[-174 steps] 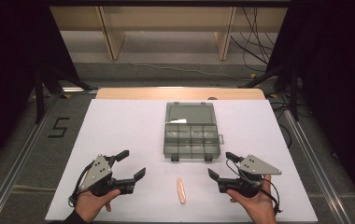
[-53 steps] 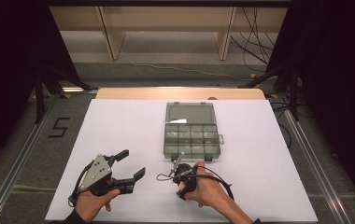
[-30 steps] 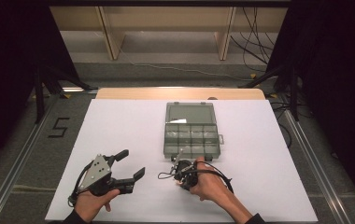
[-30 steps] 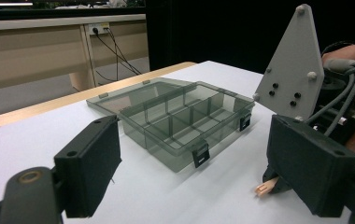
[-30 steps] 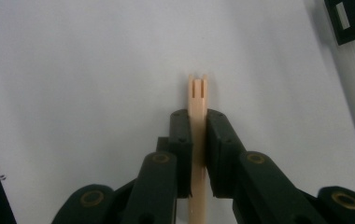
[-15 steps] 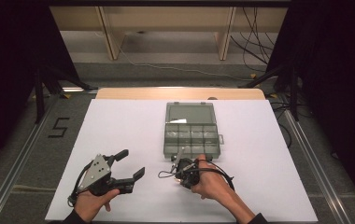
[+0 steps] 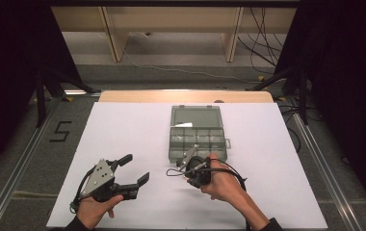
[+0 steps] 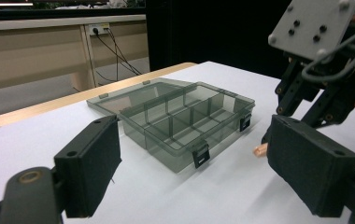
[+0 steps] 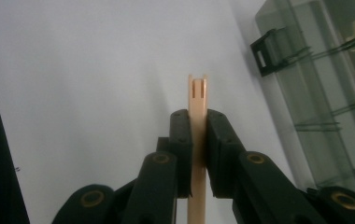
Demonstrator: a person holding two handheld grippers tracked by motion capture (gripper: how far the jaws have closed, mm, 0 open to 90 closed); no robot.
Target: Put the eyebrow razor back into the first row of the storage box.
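Now my right claw [image 9: 197,122] pinches the peg [image 9: 197,95] (left claw [image 7: 130,169] wide, idle); lift level toward the far box [image 7: 196,132].

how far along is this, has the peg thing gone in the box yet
Not yet. Done: the right gripper has closed on the orange strip, pinched between its jaws. In hand: it holds it just short of the open compartment box. Left: placing the strip in a compartment, all of which look empty. The left gripper rests open on the table.
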